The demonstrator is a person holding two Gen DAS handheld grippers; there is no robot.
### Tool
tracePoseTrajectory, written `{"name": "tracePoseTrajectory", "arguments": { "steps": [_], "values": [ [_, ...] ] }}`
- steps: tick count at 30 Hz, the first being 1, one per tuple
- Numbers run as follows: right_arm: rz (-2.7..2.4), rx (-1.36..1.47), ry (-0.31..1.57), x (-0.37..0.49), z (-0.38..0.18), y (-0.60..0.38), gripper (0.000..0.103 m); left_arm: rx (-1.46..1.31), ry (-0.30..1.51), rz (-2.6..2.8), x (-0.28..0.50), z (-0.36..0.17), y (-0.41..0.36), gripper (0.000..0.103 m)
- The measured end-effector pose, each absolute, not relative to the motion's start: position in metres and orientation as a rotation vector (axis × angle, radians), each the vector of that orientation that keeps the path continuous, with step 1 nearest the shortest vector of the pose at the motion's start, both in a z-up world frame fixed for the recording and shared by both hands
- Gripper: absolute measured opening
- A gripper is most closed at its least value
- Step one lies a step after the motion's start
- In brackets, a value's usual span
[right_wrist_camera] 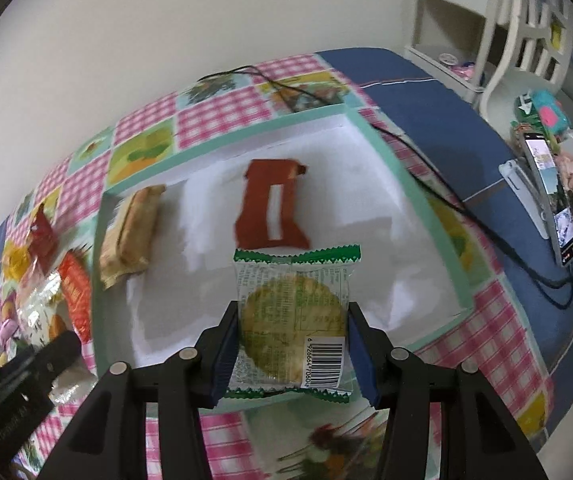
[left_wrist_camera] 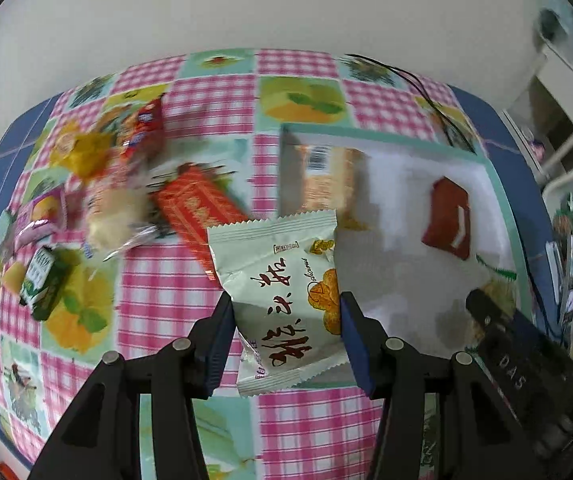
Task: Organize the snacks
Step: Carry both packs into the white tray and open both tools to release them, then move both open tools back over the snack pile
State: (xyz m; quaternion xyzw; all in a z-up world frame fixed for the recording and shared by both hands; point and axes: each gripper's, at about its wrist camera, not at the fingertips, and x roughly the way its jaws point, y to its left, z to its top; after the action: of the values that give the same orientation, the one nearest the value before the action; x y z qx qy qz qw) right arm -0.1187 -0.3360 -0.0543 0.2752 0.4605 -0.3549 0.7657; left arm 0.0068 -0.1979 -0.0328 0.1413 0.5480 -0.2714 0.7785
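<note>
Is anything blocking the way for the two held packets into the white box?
Nothing visible does. The cream packet and green-edged cracker packet hang by the open box; its bare middle lies beside the tan bar and red packet.

A plain off-white wall fills the upper frame. At upper right stand white shelving and a white chair. A chequered pink tablecloth covers the table.
</note>
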Motion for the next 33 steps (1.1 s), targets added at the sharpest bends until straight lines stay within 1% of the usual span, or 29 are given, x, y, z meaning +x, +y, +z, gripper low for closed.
{"name": "tracePoseTrajectory", "arguments": {
  "steps": [12,20,21,22,23,33],
  "values": [
    [-0.756,0.605,1.013,-0.113,-0.076,-0.343,0.053,0.383,1.189,-0.639,-0.005,-0.059,-0.224,0.053],
    [-0.742,0.603,1.023,-0.109,-0.077,-0.343,0.054,0.357,1.208,-0.65,-0.001,-0.058,-0.222,0.054],
    [-0.743,0.602,1.023,-0.109,-0.077,-0.343,0.054,0.355,1.208,-0.651,-0.001,-0.057,-0.221,0.057],
    [-0.744,0.6,1.021,-0.11,-0.076,-0.342,0.055,0.35,1.207,-0.653,-0.001,-0.055,-0.221,0.062],
    [-0.745,0.598,1.019,-0.11,-0.075,-0.342,0.055,0.347,1.207,-0.652,0.0,-0.054,-0.221,0.063],
    [-0.739,0.584,1.02,-0.11,-0.067,-0.337,0.055,0.308,1.191,-0.524,0.017,-0.045,-0.2,0.064]
  ]
}}
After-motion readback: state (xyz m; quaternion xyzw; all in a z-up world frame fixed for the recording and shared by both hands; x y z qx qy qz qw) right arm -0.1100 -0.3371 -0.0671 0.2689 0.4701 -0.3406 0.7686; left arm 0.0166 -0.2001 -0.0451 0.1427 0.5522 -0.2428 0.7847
